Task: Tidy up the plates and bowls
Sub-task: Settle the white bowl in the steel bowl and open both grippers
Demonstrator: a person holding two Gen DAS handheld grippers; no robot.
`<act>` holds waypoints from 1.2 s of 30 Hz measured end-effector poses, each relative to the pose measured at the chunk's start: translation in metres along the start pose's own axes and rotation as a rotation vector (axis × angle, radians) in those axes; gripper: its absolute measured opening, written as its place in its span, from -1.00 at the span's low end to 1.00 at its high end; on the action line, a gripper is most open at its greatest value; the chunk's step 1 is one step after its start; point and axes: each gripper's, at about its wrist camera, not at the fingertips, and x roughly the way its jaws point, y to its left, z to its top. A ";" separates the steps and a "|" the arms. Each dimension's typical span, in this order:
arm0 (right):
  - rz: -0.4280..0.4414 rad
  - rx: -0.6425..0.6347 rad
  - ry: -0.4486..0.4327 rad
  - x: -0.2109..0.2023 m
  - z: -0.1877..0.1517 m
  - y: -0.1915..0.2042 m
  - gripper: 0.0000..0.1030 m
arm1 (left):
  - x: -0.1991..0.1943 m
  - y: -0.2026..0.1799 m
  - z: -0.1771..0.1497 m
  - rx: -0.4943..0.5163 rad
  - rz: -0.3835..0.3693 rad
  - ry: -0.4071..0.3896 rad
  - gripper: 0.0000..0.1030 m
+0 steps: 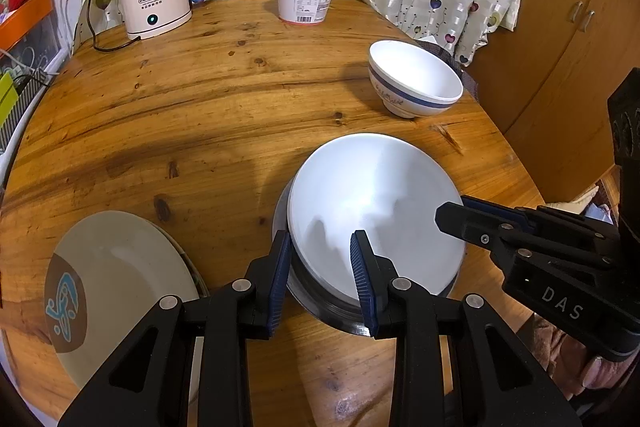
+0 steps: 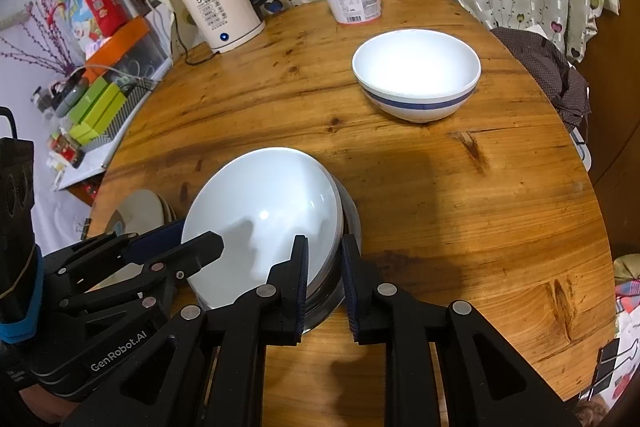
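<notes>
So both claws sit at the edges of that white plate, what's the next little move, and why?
Probably let go and back away. The white plate already rests on the metal dish, with the left gripper and right gripper straddling opposite rims. The blue-banded bowl stands apart, not yet sorted.

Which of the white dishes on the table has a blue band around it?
The deep bowl standing alone at the far side. The white plate on the metal dish is plain, and the cream plate carries a brown-and-teal patch instead.
</notes>
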 end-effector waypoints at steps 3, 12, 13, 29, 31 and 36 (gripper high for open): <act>-0.003 -0.005 -0.001 0.000 0.000 0.001 -0.61 | 0.000 0.000 0.000 0.000 0.001 0.000 -0.38; 0.000 -0.012 -0.001 0.000 -0.001 0.004 -0.54 | 0.000 0.002 -0.001 -0.011 -0.011 0.003 -0.38; 0.001 -0.014 -0.002 -0.001 -0.001 0.004 -0.53 | -0.001 0.003 -0.001 -0.012 -0.013 0.004 -0.38; 0.010 -0.023 -0.062 -0.020 0.008 0.003 -0.49 | -0.018 0.015 0.005 -0.051 -0.020 -0.057 -0.38; 0.012 -0.022 -0.068 -0.023 0.010 0.003 -0.49 | -0.021 0.016 0.007 -0.054 -0.021 -0.064 -0.38; 0.013 -0.012 -0.077 -0.025 0.012 -0.002 -0.49 | -0.022 0.018 0.011 -0.056 -0.019 -0.071 -0.38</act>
